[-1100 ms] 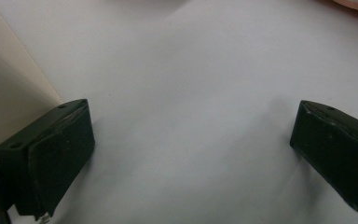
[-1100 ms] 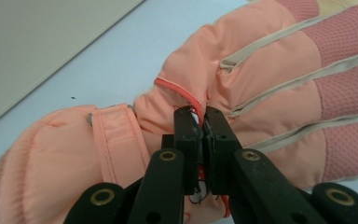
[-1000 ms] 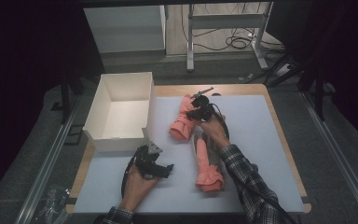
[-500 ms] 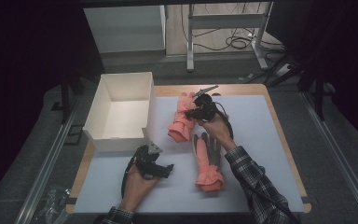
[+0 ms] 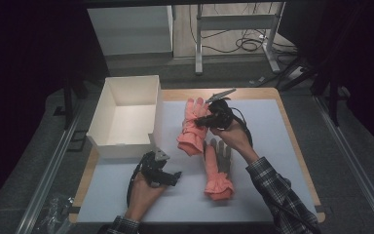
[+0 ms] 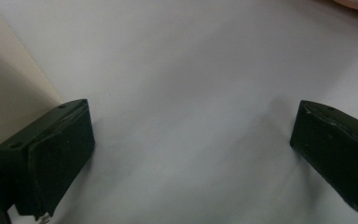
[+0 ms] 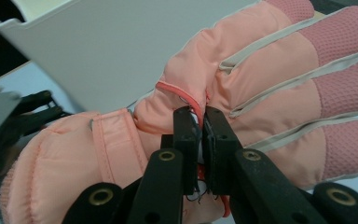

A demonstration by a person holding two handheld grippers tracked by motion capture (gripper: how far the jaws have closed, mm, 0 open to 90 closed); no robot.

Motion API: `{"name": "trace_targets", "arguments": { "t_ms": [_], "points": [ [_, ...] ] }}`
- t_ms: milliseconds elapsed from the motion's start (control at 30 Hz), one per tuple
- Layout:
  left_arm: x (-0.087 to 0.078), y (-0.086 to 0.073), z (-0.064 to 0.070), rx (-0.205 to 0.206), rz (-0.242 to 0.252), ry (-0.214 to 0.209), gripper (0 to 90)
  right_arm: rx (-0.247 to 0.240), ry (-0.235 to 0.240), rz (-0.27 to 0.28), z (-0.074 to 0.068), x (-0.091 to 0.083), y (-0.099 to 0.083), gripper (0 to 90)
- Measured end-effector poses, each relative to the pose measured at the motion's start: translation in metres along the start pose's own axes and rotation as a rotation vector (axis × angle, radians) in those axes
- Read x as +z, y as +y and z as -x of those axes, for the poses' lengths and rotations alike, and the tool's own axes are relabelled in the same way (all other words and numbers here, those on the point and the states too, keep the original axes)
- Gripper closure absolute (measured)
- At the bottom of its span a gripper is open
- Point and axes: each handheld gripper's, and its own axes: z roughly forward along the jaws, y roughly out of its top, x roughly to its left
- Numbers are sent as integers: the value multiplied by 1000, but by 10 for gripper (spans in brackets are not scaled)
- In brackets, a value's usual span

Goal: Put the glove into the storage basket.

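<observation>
Pinching a fold of the pink glove (image 7: 242, 88), your right gripper (image 7: 201, 122) has its jaws nearly closed on the fabric near the thumb seam; in the high view that glove (image 5: 191, 126) sits at frame centre, just right of the white box (image 5: 108, 104). Your left gripper (image 6: 191, 140): jaws wide apart, holding nothing, low over the bare white mat (image 6: 191, 60); seen at lower centre-left of the high view (image 5: 163, 171). Second glove (image 5: 217, 168): flat on the mat, lower centre, cuff toward you. Open mat remains at right and along the lower edge.
</observation>
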Motion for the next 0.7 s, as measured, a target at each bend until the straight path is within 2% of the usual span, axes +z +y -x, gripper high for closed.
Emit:
{"name": "trace_targets", "arguments": {
  "t_ms": [367, 533, 700],
  "points": [
    [0, 0, 0, -1, 2, 0, 0, -43, 38, -14, -14, -30, -15, 842],
    [0, 0, 0, 1, 0, 1, 0, -78, 66, -17, -21, -46, -27, 842],
    [0, 0, 0, 1, 1, 2, 0, -78, 97, -22, -27, -61, -40, 842]
  ]
}}
